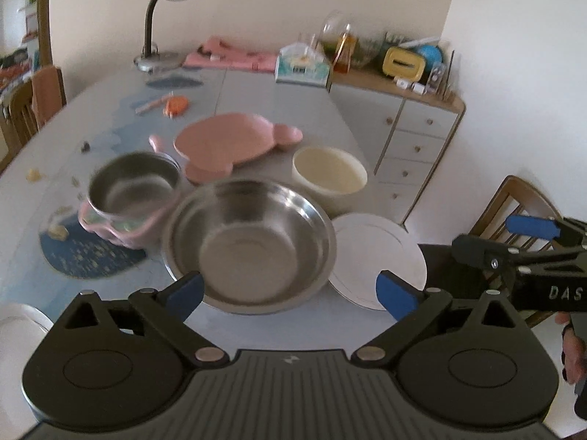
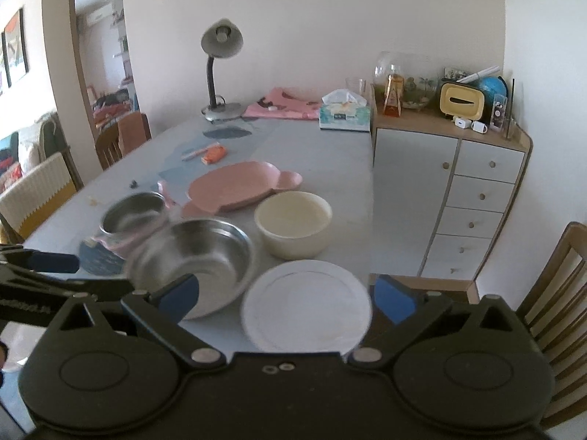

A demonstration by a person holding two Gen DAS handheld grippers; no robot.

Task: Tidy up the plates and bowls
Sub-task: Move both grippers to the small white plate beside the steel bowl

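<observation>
Your left gripper (image 1: 290, 291) is spread wide and holds nothing; the large steel bowl (image 1: 249, 245) sits directly ahead of it, its near rim between the blue fingertips (image 1: 185, 291). Your right gripper (image 2: 286, 297) is equally wide and empty, with the white plate (image 2: 306, 304) lying flat just in front of it, between its pads.

Judged from this layout, the task is at its opening step: no dish is stacked yet, and both tools are lined up for a first pick. The next move calls for lowering one tool until a finger passes under or over a rim, then closing on that rim. The plate lies flat on the table (image 1: 256, 91), so expect little edge to bite on; approach it at a shallow angle.

Beyond the steel bowl, to the left of your left tool, stands a small steel bowl (image 1: 134, 187) seated in a pink holder (image 1: 121, 229), touching or nearly touching the large bowl. Further ahead lies the pink plate (image 1: 227, 139), and to its right the cream bowl (image 1: 328, 176), just behind the white plate.

The white plate lies close beside the steel bowl's right rim; lifting either one may disturb the other. A desk lamp (image 2: 220, 69) and tissue box (image 2: 345, 115) stand at the far end, well clear.
</observation>
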